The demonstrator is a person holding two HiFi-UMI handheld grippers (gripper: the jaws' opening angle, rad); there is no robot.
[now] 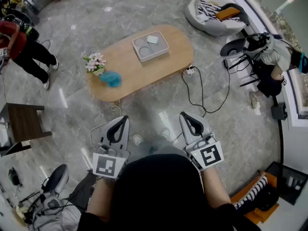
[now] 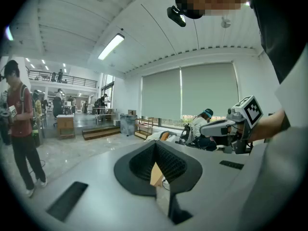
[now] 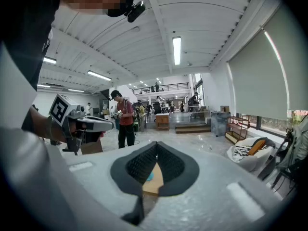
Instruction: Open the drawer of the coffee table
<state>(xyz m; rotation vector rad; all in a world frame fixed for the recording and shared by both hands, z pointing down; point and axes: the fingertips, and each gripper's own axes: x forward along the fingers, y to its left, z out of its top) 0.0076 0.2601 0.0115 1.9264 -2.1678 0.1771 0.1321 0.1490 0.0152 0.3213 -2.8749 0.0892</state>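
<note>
The left claw (image 1: 126, 117) and right claw (image 1: 183, 115) are pale grey moulded shells with black ridged pads (image 2: 169, 161), each bearing a white cube (image 1: 108, 164) of black square markers.

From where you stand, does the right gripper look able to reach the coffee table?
Probably not yet: the right gripper is shut and held short of the table, with floor between. Nothing stands in the way.

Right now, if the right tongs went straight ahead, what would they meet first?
Probably the table. Its top shows straight ahead past the shut right tongs, though depth is hard to judge.
</note>
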